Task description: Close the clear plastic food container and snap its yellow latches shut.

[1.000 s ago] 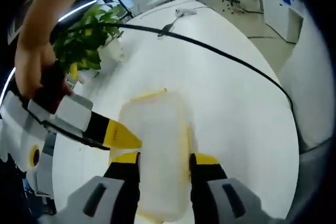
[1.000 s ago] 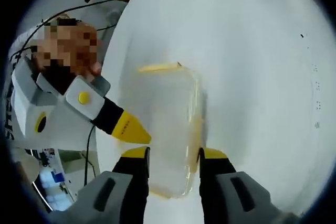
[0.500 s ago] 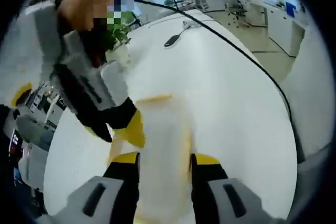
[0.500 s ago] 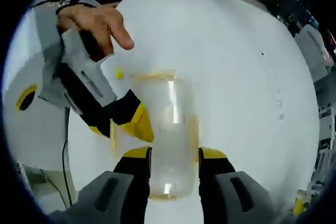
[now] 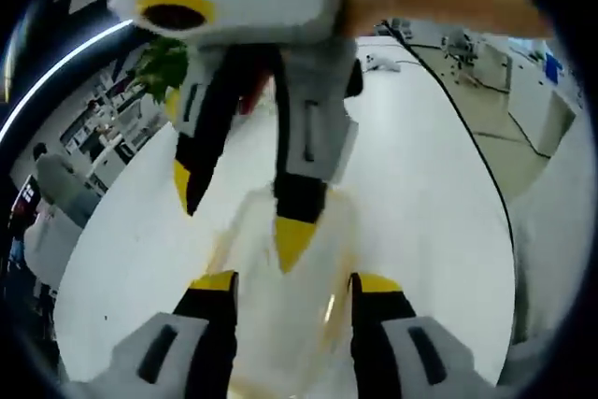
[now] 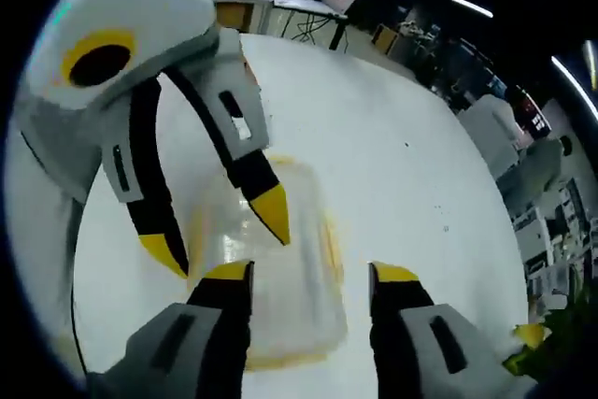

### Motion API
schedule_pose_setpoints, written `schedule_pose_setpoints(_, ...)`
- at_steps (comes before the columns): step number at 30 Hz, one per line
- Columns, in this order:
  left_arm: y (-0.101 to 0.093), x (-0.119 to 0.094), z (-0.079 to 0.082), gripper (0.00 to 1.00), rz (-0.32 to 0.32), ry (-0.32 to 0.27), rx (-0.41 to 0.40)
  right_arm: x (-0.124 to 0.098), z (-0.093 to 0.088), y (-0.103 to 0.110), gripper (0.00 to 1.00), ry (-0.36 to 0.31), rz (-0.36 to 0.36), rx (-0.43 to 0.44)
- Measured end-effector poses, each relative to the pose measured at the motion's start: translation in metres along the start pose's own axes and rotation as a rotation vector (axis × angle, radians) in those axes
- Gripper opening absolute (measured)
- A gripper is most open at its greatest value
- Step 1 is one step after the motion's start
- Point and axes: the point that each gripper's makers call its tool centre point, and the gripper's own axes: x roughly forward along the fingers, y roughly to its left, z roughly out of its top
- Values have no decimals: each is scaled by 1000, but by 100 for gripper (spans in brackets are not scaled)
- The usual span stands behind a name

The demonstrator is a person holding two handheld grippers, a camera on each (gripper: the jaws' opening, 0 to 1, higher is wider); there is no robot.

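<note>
You are working over a round white table [image 5: 439,184] in a large office room, with a green plant [image 5: 163,63] past the table's far edge in the left gripper view and dark desks behind it in the right gripper view. A black cable [image 5: 467,128] runs across the tabletop.

The clear plastic food container [image 6: 271,268] lies flat on the table between both pairs of jaws. Its yellow latches [image 6: 329,240] show as pale yellow strips along its edges. Nothing can be made out inside it; the blur leaves it uncertain.

Your left gripper [image 5: 291,282] stands with its jaws apart, one on each side of the container, not clamped on it. Your right gripper [image 6: 313,273] is likewise spread wide, its jaws straddling the container's near end.

In each view the other gripper comes down from above, with one yellow tip over the lid and the other off to the container's side.
</note>
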Motion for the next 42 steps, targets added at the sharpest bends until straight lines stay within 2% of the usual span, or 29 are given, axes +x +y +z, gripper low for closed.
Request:
schedule_pose_setpoints(1, 3, -4, 2, 48, 12, -9, -35, 0, -2, 2, 67, -1, 8, 20)
schedule_pose_setpoints(2, 6, -9, 7, 49, 28, -50, -86, -4, -7, 10, 67, -15, 44, 76)
schedule_pose_setpoints(4, 12, -20, 14, 50, 45, -116, -144, -9, -13, 17, 64, -54, 63, 110)
schedule_pose_setpoints(8, 31, -36, 10, 58, 137, -207, -239, -19, -28, 14, 79, -96, -14, 187)
schedule_pose_setpoints(9, 38, -40, 4, 62, 167, -221, -252, -22, -32, 14, 82, -118, -35, 215)
schedule_pose_setpoints(10, 43, -42, -3, 67, 194, -220, -277, -23, -35, 14, 84, -130, -39, 238)
schedule_pose_setpoints(11, 49, -44, -14, 79, 229, -206, -329, -25, -38, 17, 85, -151, -39, 274)
schedule_pose_setpoints(12, 50, -44, -19, 88, 237, -208, -358, -26, -41, 18, 85, -163, -41, 297)
schedule_pose_setpoints(14, 54, -47, -27, 97, 257, -220, -382, -26, -49, 23, 84, -170, -31, 334)
schedule_pose_setpoints(17, 51, -48, -38, 97, 255, -209, -396, -22, -62, 29, 86, -158, -37, 361)
schedule_pose_setpoints(19, 48, -45, -48, 98, 253, -180, -407, -19, -66, 32, 88, -157, -43, 375)
schedule_pose_setpoints(21, 43, -41, -61, 99, 239, -126, -421, -17, -69, 34, 92, -160, -49, 388)
schedule_pose_setpoints(22, 37, -38, -72, 99, 218, -71, -445, -14, -71, 37, 93, -165, -46, 400)
schedule_pose_setpoints(23, 36, -36, -76, 99, 219, -54, -446, -12, -73, 40, 93, -160, -39, 410)
schedule_pose_setpoints(24, 36, -33, -77, 99, 226, -67, -434, -8, -77, 45, 93, -142, -30, 420)
schedule_pose_setpoints(28, 25, -20, -90, 99, 195, -17, -435, 10, -88, 58, 93, -84, -11, 438)
schedule_pose_setpoints(30, 22, -15, -92, 99, 194, -16, -438, 16, -89, 62, 92, -77, -1, 441)
schedule_pose_setpoints(34, 14, -6, -97, 99, 190, 16, -401, 26, -87, 69, 91, -83, 13, 466)
schedule_pose_setpoints(35, 13, -4, -99, 99, 190, 25, -396, 26, -91, 71, 91, -74, -5, 478)
schedule_pose_setpoints(37, 11, -3, -102, 99, 182, 33, -403, 29, -86, 68, 90, -104, -13, 490)
schedule_pose_setpoints(42, 12, -1, -105, 99, 180, 11, -434, 32, -83, 66, 87, -133, -31, 496)
